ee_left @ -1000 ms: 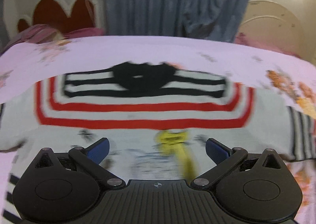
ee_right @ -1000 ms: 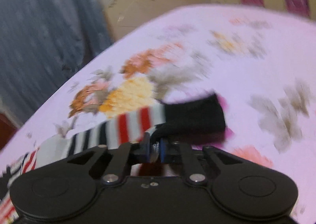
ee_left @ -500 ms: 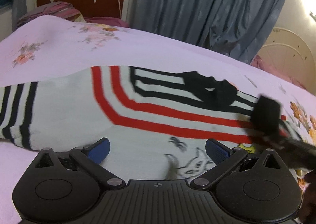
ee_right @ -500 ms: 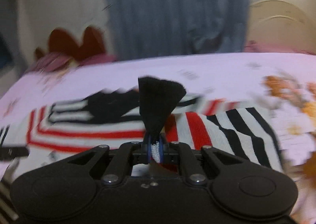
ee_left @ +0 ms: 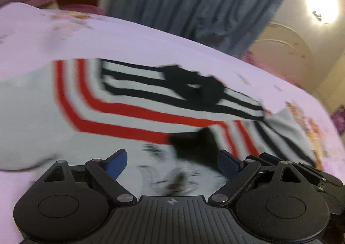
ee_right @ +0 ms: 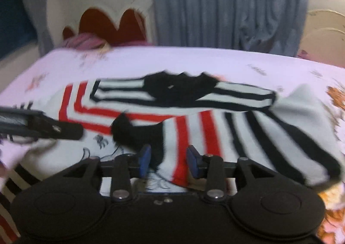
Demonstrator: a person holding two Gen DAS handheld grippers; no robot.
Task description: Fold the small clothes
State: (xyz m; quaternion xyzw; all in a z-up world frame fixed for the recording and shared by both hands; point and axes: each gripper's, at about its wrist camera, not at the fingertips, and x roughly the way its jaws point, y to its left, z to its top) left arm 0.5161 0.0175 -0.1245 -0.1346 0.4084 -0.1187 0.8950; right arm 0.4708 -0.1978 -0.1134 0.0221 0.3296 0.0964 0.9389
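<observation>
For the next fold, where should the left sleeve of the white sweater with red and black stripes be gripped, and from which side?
Probably at the cuff end of the unfolded left sleeve, approached from the outer, left edge. It lies flat beyond the white striped sweater's body, while the right sleeve is already folded across, its black cuff on the chest.

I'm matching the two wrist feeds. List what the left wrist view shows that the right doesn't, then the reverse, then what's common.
Left wrist only: a glowing wall lamp at upper right.

Right wrist only: the left gripper seen side-on over the sweater's left part, and the right gripper, jaws opening, the sleeve between them.

Both: the striped sweater with its black cuff folded inward, the floral bedsheet, the blue curtain.
</observation>
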